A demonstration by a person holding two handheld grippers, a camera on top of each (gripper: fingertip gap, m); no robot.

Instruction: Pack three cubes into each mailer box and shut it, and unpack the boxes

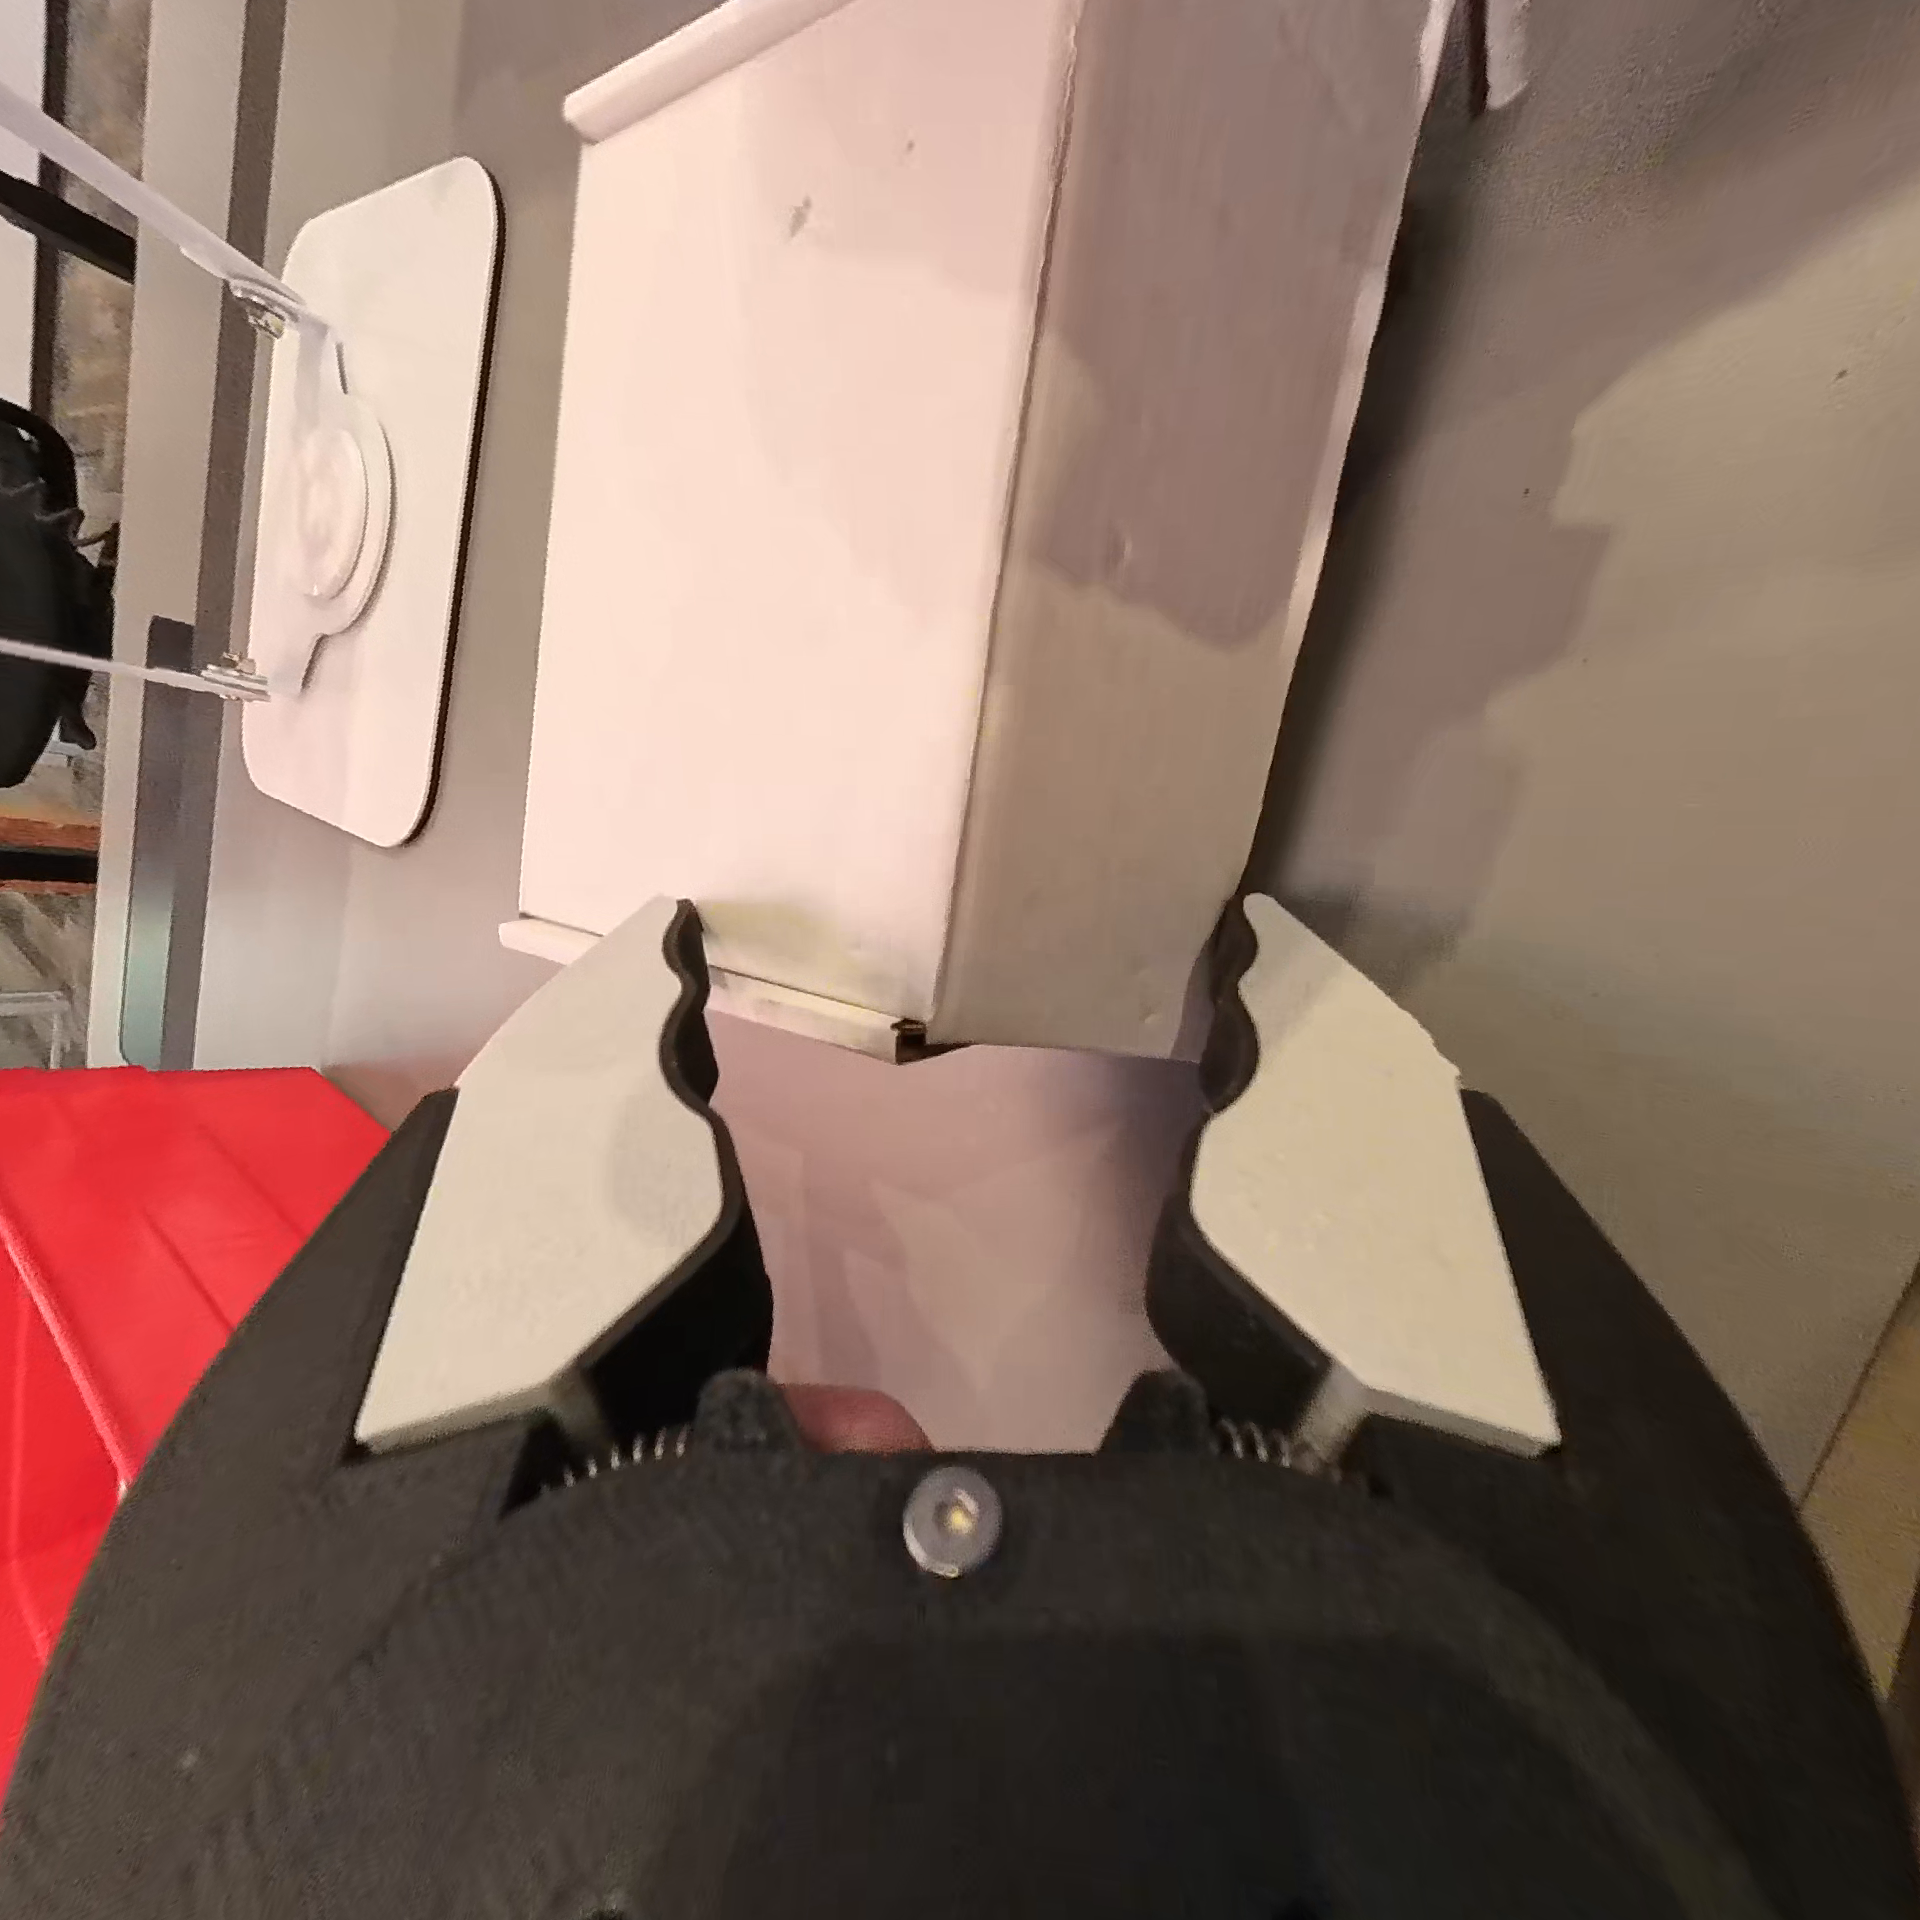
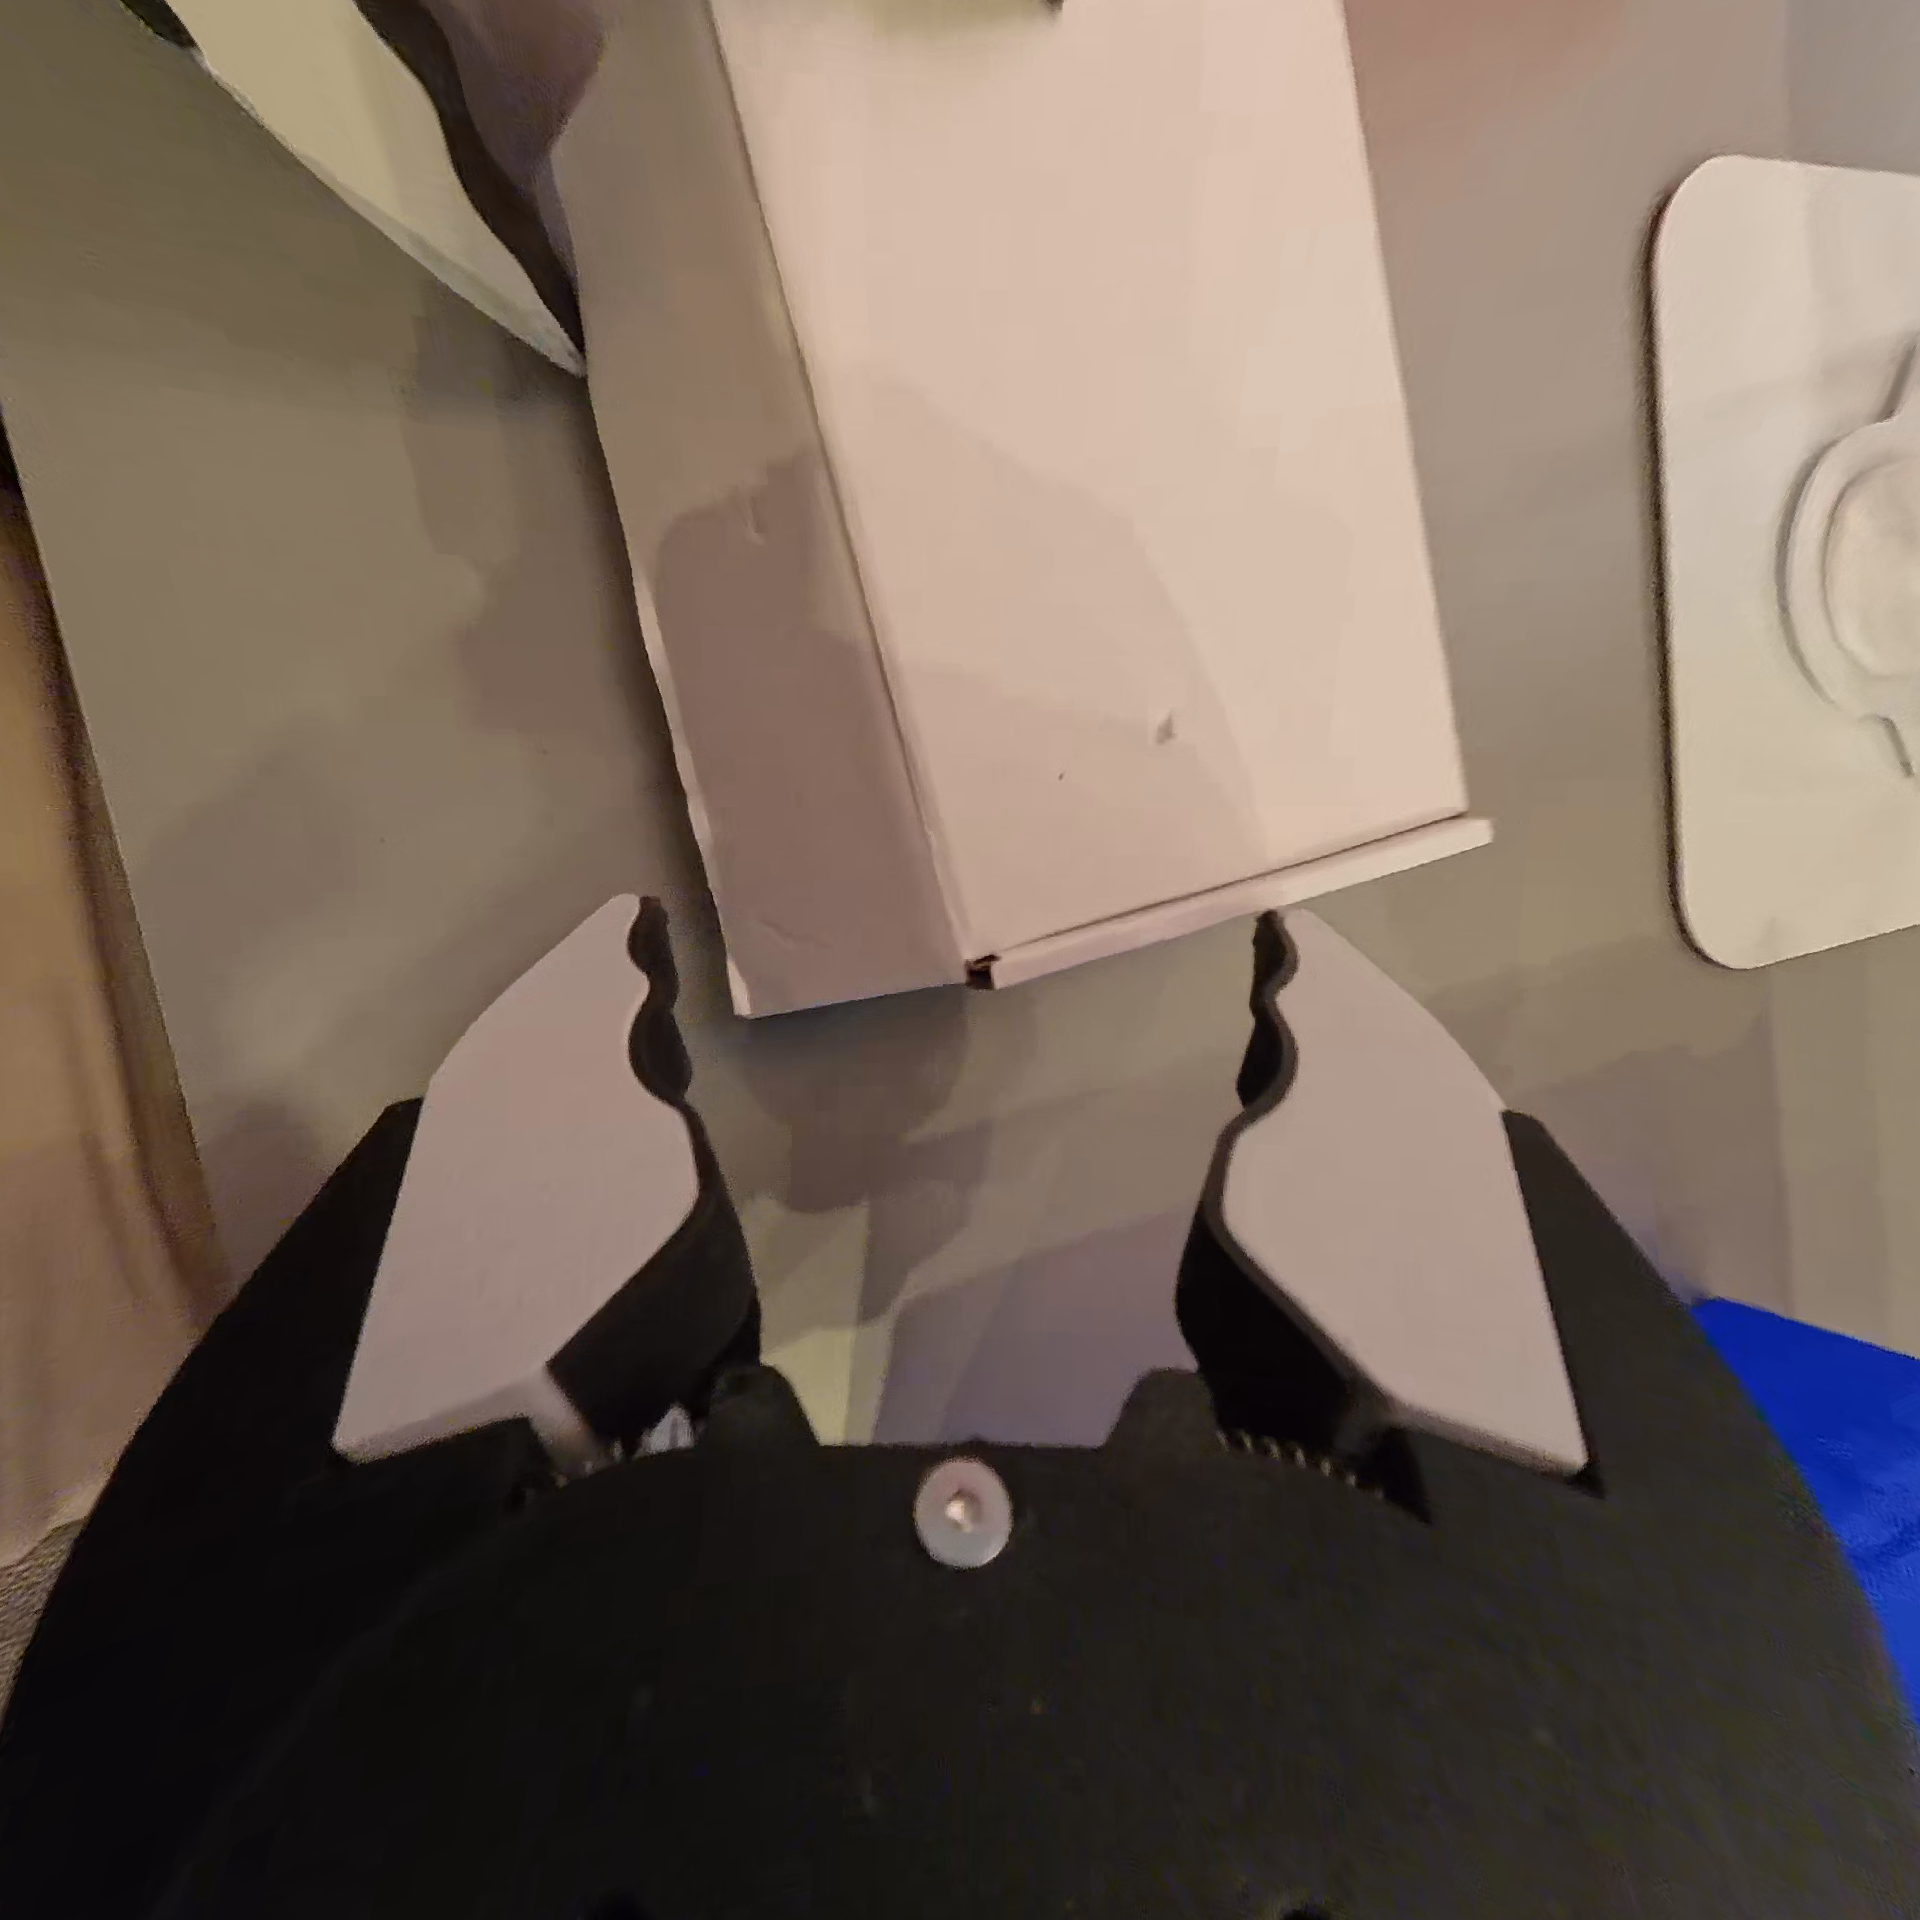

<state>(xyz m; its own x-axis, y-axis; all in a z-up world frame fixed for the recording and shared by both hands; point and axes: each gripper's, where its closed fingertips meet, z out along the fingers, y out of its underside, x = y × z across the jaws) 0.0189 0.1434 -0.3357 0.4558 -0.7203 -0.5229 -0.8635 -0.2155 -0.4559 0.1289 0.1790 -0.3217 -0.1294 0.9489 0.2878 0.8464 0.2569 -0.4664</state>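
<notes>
White mailer box (image 1: 790, 499) seen shut, lying on grey table (image 1: 1662, 623), just beyond both grippers. Left gripper (image 1: 961, 935) fingers spread wide, tips flanking box's near end; contact not confirmed. Right gripper (image 2: 956, 925) fingers spread wide, nothing held, box (image 2: 1091, 520) end just ahead. No cubes visible. Step judged: approach to closed box, likely for opening; next move calls for flap edge to be caught. White pad (image 1: 364, 499) beside box. No readable writing noted.
</notes>
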